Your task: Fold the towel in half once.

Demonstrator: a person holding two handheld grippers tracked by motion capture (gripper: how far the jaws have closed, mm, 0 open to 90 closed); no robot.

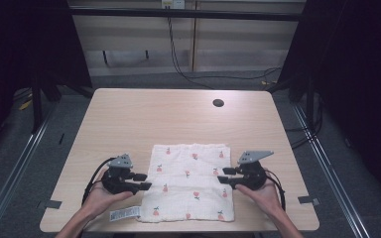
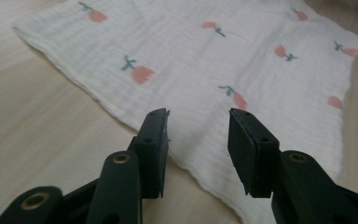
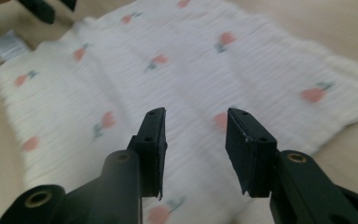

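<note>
A white cloth (image 1: 191,181) with small red flowers lies flat in the lower middle of the desk (image 1: 129,114). The left tool (image 1: 143,181) and right tool (image 1: 224,175) flank its side edges, both released, nothing between their jaws.

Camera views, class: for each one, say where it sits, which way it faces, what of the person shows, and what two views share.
High view: above the person's side, facing forward and down on the table; forearms, the left hand and right hand show, with both tongs.
Left gripper view: rides the left tongs, looking along open jaws at the cloth.
Right gripper view: rides the right tongs, jaws open, facing the cloth from its other side.
Shared: the white cloth with pink flower print.
</note>
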